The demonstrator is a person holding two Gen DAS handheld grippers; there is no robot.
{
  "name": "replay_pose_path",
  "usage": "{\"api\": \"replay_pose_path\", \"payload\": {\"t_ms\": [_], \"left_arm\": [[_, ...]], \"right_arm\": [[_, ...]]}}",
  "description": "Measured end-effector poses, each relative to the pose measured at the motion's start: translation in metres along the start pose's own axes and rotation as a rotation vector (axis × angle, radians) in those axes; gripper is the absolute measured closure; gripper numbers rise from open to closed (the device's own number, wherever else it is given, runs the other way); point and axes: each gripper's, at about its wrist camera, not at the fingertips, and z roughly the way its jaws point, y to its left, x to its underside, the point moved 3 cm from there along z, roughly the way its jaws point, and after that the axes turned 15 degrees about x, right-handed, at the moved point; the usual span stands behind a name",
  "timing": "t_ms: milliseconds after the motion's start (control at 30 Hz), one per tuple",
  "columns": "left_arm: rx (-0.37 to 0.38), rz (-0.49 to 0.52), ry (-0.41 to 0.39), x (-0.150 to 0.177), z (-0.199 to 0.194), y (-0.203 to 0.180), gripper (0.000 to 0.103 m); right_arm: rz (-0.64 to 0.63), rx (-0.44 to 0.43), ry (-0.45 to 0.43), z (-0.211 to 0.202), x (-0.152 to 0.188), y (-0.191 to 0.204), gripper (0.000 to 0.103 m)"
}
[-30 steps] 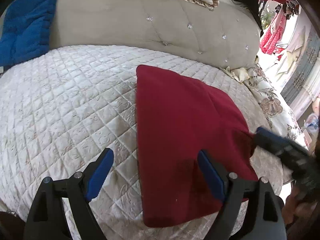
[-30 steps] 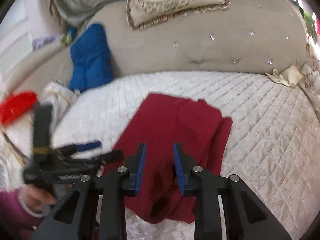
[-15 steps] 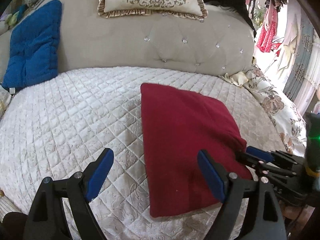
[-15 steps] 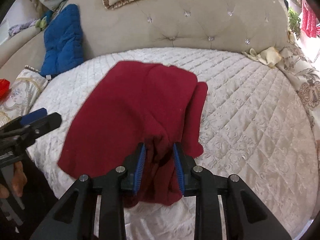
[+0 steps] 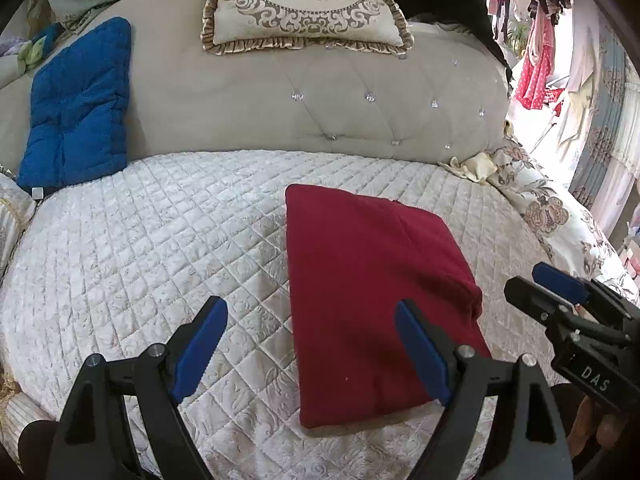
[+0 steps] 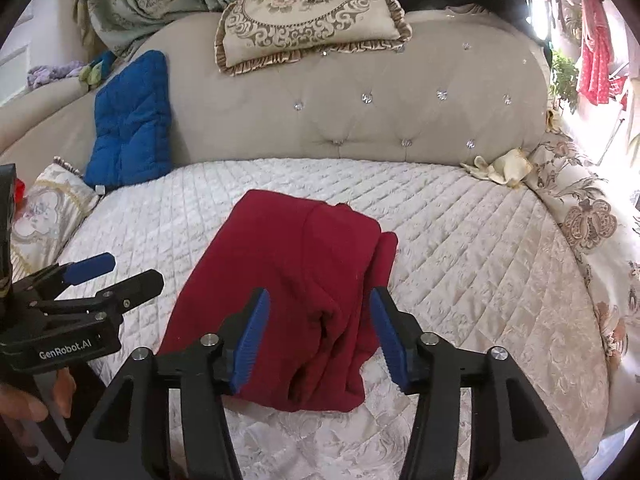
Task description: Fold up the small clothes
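Folded red garment (image 5: 372,304) lies flat on the white quilted bed cover (image 5: 152,248), sitting at about 3 o'clock of centre in the left wrist view and dead centre in the right wrist view (image 6: 296,292). Its near right edge is bunched into loose folds, far edge neat. Left gripper (image 5: 310,344) has jaws spread wide, nothing between the pads; its right blue pad hangs over the garment's near part, the left pad over bare quilt. Right gripper (image 6: 318,332) has jaws that have just been opening, now parted about halfway; the bunched folds sit in the gap between the pads but the pads are off the cloth, no grip. In the left view the right gripper shows at 3 o'clock (image 5: 560,288), just off the garment's right edge; in the right view the left gripper shows at 9 o'clock (image 6: 112,276), held by a hand (image 6: 28,400). Blue cushion (image 5: 76,108) leans on the tufted beige headboard (image 5: 320,96) at 10 o'clock; patterned frilled pillow (image 5: 304,4) at 12 o'clock on top of it.
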Motion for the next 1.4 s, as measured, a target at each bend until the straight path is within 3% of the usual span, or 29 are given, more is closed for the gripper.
{"api": "replay_pose_path", "payload": {"t_ms": [133,1400], "left_arm": [[-0.008,0.015,-0.011,-0.002,-0.004,-0.004,0.014],[-0.069,0.033,-0.025,-0.005,-0.002,0.001,0.014]], "right_arm": [[0.002,0.019,0.000,0.000,-0.002,-0.001,0.059],[0.036,0.010,0.056,0.023,0.002,0.000,0.055]]}}
